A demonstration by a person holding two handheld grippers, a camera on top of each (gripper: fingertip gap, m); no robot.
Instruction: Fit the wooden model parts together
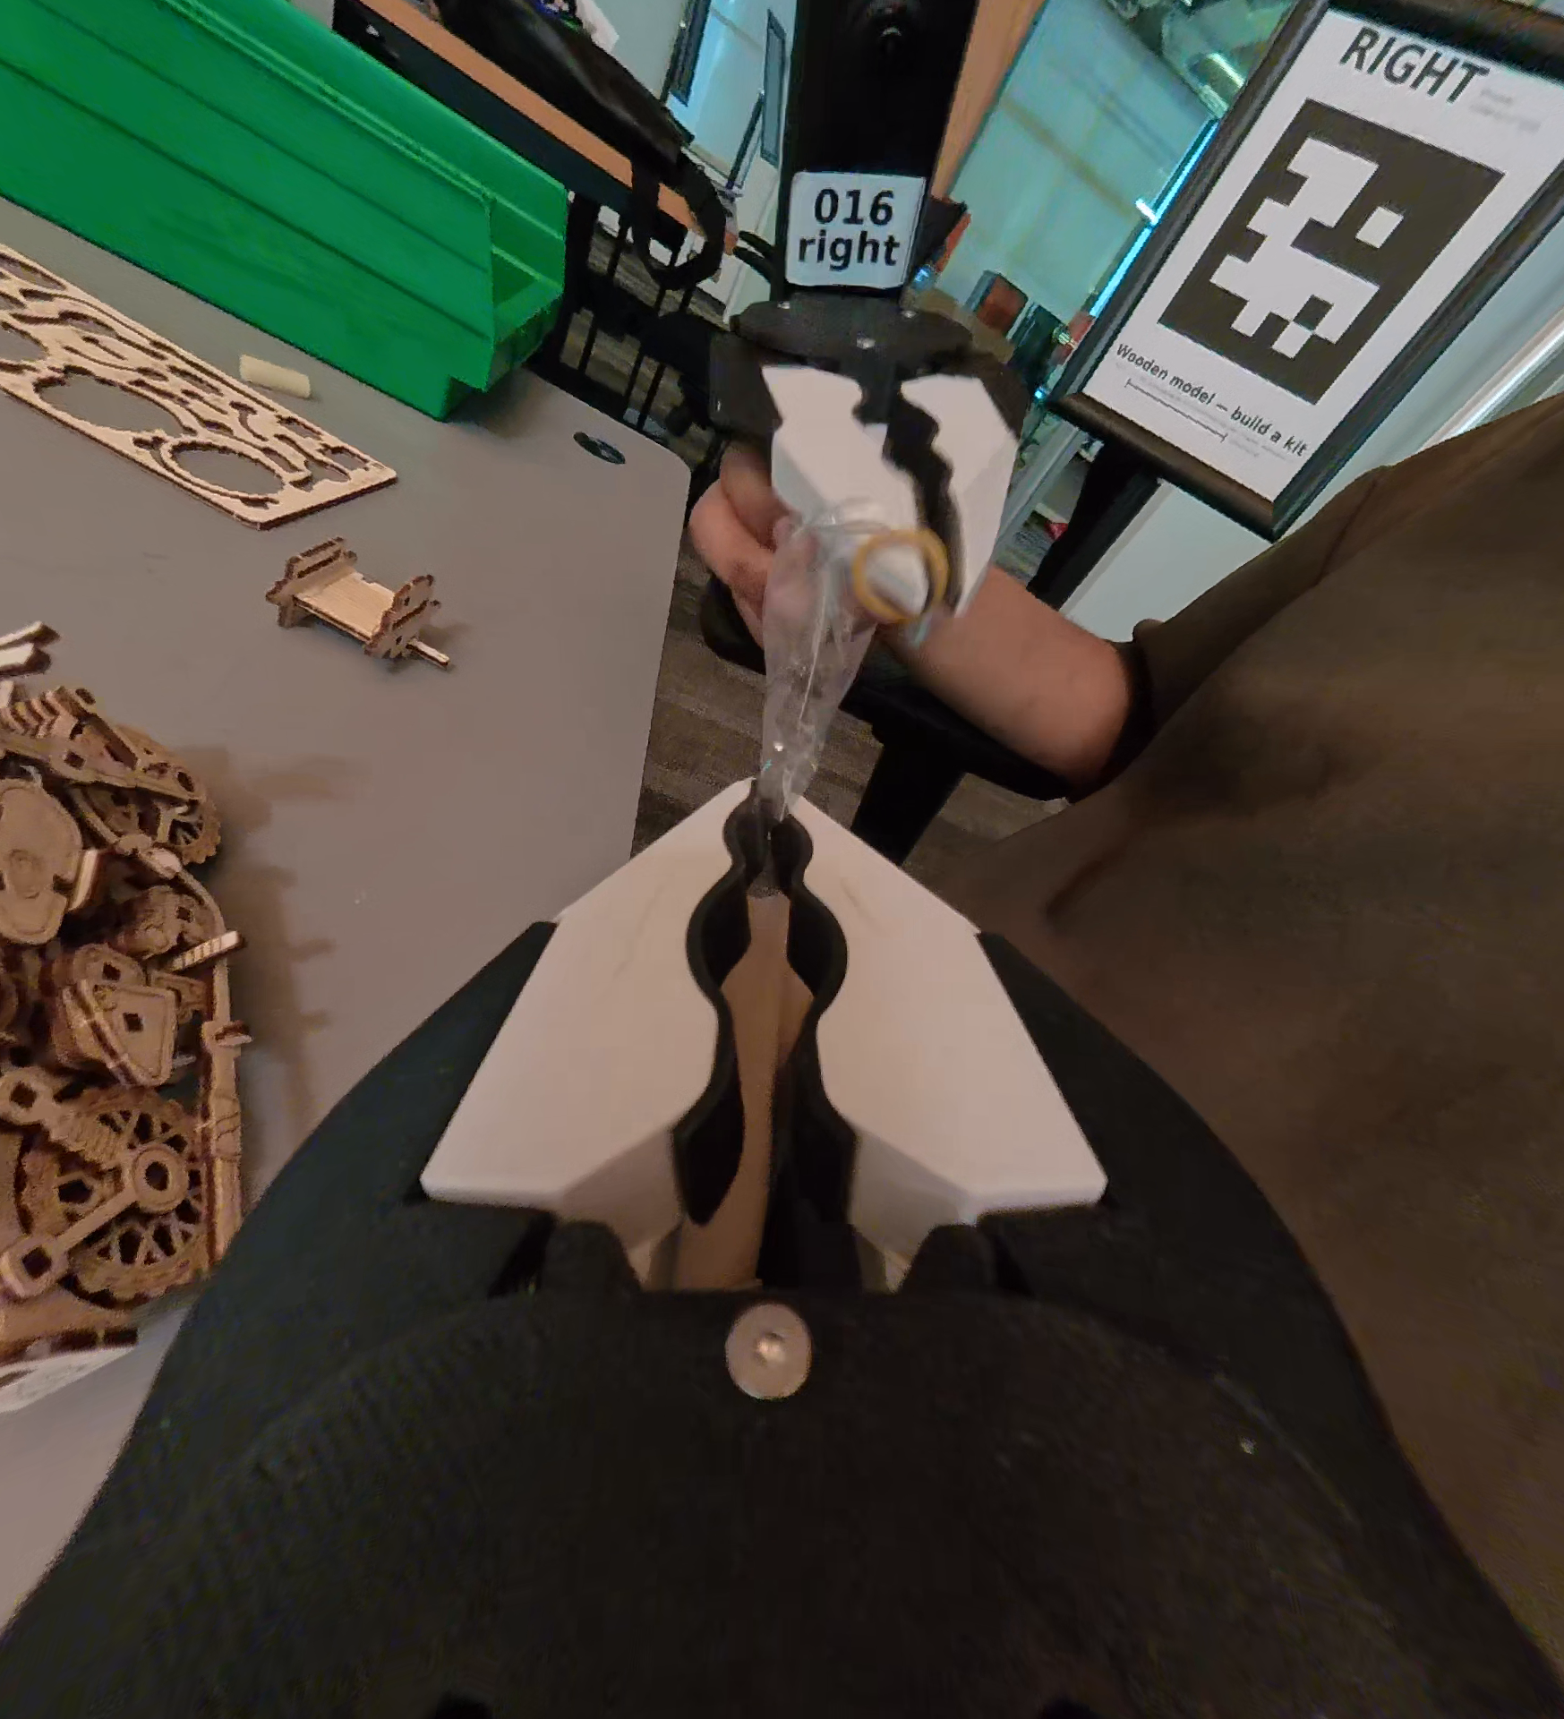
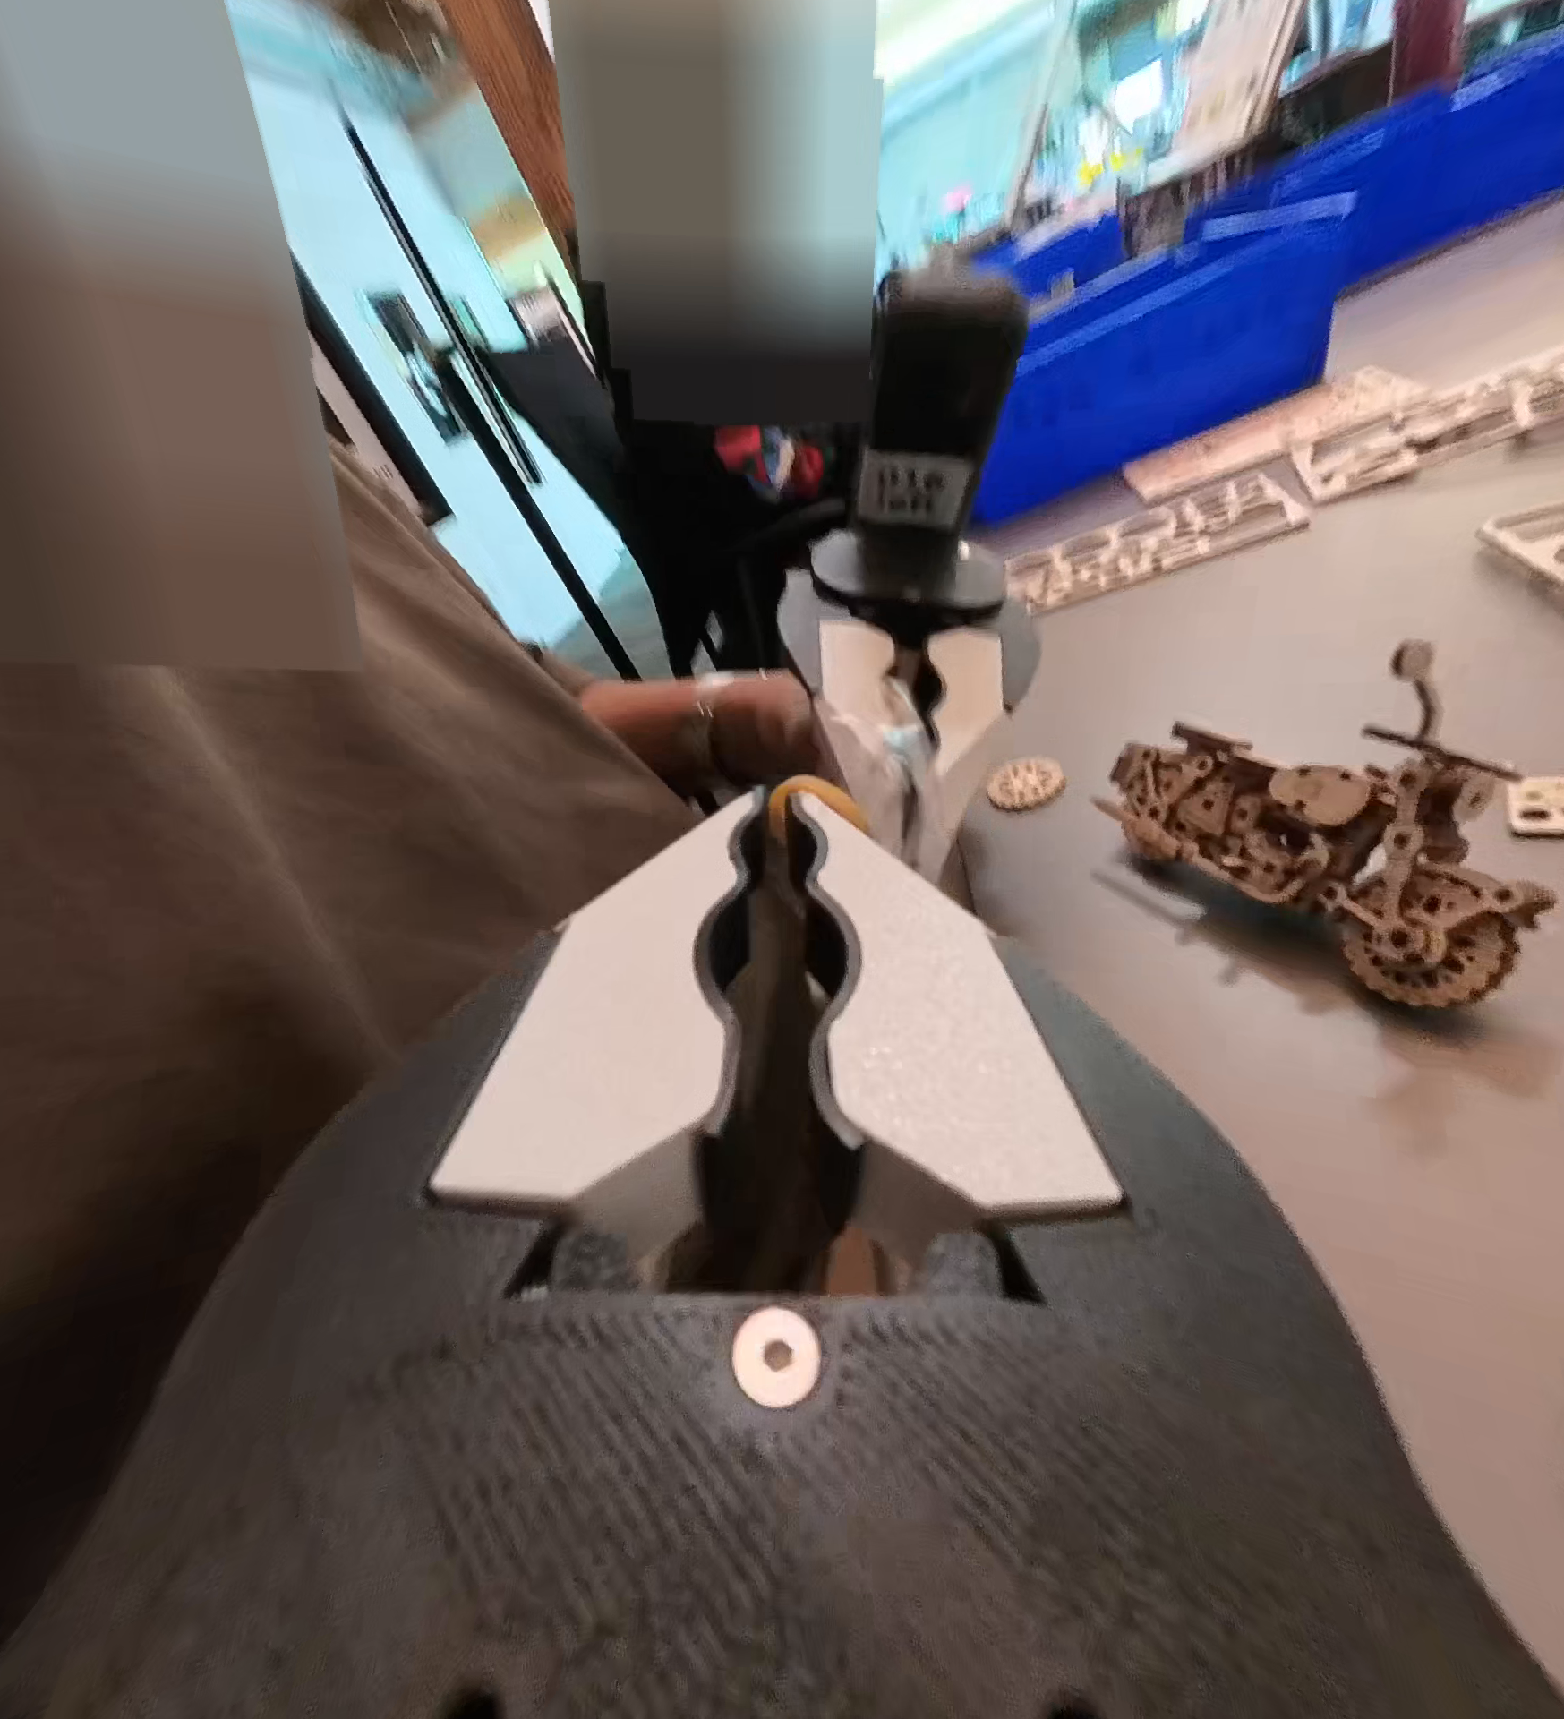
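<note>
Right gripper [image 2: 776, 819]: fingers closed on a yellow rubber band [image 2: 815, 795]. Left gripper [image 2: 913, 744] just beyond it, gripping clear plastic. Wooden motorcycle model [image 2: 1317, 837] right, on grey table [image 2: 1317, 1163].

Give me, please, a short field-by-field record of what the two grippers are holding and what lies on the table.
left gripper: shut on one end of the clear plastic bag
right gripper: shut on the bag's other end, where a yellow rubber band sits
bag: stretched between both grippers, off the table
on table: finished wooden motorcycle, pile of loose wooden parts, small wooden assembly, emptied wooden sheet
</note>
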